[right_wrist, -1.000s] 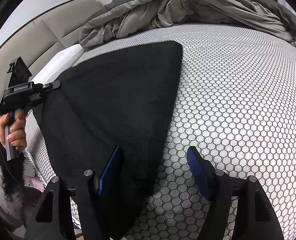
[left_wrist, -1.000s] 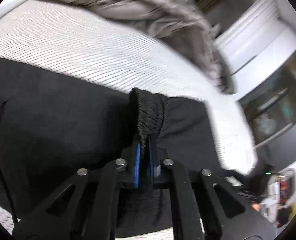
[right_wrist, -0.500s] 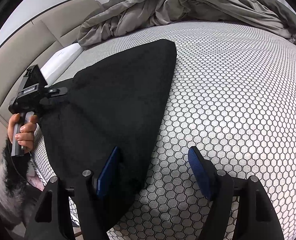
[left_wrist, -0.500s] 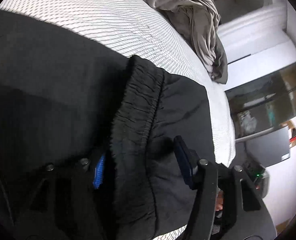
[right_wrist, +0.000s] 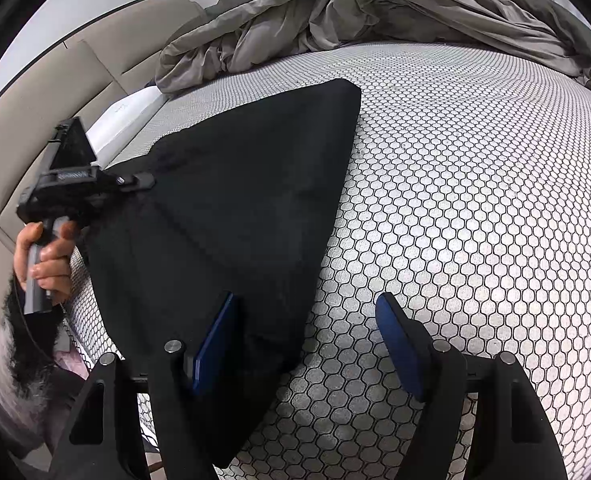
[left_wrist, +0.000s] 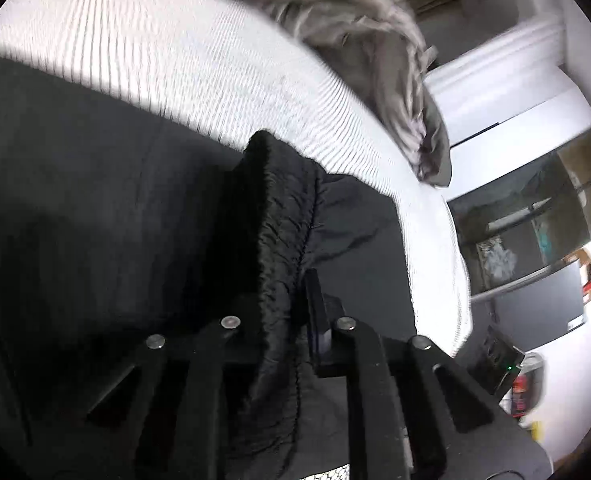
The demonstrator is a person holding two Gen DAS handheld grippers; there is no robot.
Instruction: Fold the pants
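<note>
Black pants (right_wrist: 247, 184) lie spread on a white honeycomb-patterned mattress (right_wrist: 475, 208). In the left wrist view my left gripper (left_wrist: 285, 312) is shut on the gathered elastic waistband (left_wrist: 283, 208), which stands up between the fingers. The left gripper also shows in the right wrist view (right_wrist: 135, 181) at the left edge of the pants, held by a hand. My right gripper (right_wrist: 307, 340) is open. Its left finger (right_wrist: 215, 340) is over the near corner of the pants, its right finger (right_wrist: 399, 344) over bare mattress.
A crumpled grey duvet (right_wrist: 355, 12) lies along the far side of the mattress. A beige padded headboard (right_wrist: 55, 92) is at the left. Past the bed's edge in the left wrist view are white walls and dark shelving (left_wrist: 535, 248).
My left gripper opened half a second ago and has shut again on the waistband. In the right wrist view it has shifted inward along the pants' left edge. My right gripper has stayed open and still.
</note>
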